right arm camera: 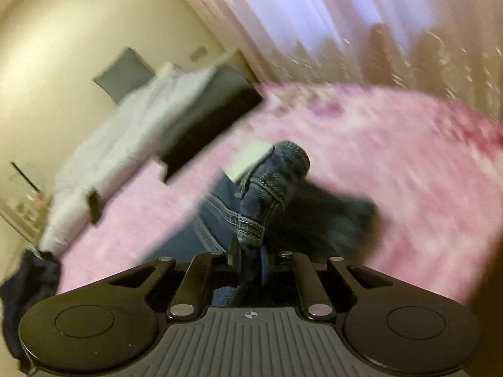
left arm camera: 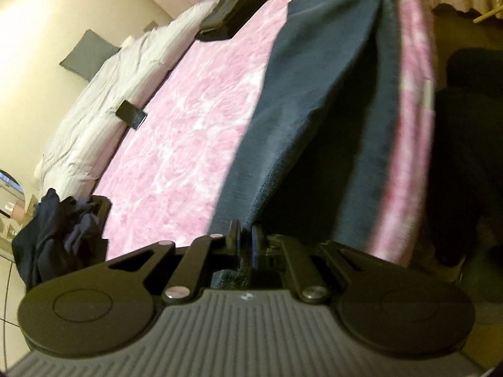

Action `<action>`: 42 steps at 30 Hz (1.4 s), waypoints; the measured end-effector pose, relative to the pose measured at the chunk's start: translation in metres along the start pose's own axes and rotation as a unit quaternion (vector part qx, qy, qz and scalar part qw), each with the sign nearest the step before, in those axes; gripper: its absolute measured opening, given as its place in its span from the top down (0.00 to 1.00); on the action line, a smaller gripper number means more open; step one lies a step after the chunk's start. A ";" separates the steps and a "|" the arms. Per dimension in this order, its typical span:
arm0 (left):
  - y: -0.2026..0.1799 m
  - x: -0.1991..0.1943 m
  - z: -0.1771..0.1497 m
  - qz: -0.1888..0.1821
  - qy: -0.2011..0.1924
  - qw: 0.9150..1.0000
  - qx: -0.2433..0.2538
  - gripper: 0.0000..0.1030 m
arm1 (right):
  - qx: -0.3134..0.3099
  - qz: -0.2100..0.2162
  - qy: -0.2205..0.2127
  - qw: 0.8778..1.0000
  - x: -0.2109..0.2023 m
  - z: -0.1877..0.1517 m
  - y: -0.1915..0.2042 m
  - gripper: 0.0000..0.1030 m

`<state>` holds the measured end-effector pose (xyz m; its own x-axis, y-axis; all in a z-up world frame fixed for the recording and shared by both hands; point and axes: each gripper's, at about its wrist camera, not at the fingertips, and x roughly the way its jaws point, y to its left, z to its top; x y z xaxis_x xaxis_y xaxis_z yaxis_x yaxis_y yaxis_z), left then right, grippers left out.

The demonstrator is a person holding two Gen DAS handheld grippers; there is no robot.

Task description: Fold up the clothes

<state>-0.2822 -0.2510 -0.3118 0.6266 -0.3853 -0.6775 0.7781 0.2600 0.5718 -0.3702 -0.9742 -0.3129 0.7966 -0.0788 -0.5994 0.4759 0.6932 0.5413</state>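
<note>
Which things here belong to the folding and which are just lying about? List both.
In the job:
jeans, clamped by left gripper and right gripper
folded dark garment
dark clothes pile

Lying about:
small black object
white duvet
grey pillow

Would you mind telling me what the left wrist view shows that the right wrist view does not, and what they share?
Only the left wrist view shows the jeans stretched lengthwise along the pink bedspread, with the left gripper shut on a hem end.

Only the right wrist view shows the stitched waistband with a white label, bunched up above the right gripper, which is shut on the denim.

Both show the bedspread, the white duvet, the folded dark garment, a grey pillow and a heap of dark clothes.
</note>
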 end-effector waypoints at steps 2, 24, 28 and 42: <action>-0.019 -0.006 -0.008 0.000 -0.001 1.000 0.021 0.96 | 0.004 -0.008 0.000 1.000 0.001 -0.012 -0.009 0.91; -0.087 0.005 -0.028 0.111 0.050 0.989 0.082 0.83 | -0.646 0.150 -0.005 0.748 -0.072 -0.248 0.192 0.31; -0.068 -0.011 -0.024 0.111 0.014 0.993 0.034 0.99 | -0.698 0.153 -0.010 0.700 -0.067 -0.281 0.208 0.31; -0.032 -0.043 -0.022 0.100 -0.054 0.991 -0.065 0.99 | -0.750 0.093 -0.030 0.654 -0.030 -0.306 0.212 0.44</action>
<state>-0.3332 -0.2235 -0.3117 0.7658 -0.4056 -0.4990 0.6424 0.4493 0.6208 -0.4078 -0.6057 -0.3607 0.8228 0.1094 -0.5577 -0.4972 0.6139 -0.6131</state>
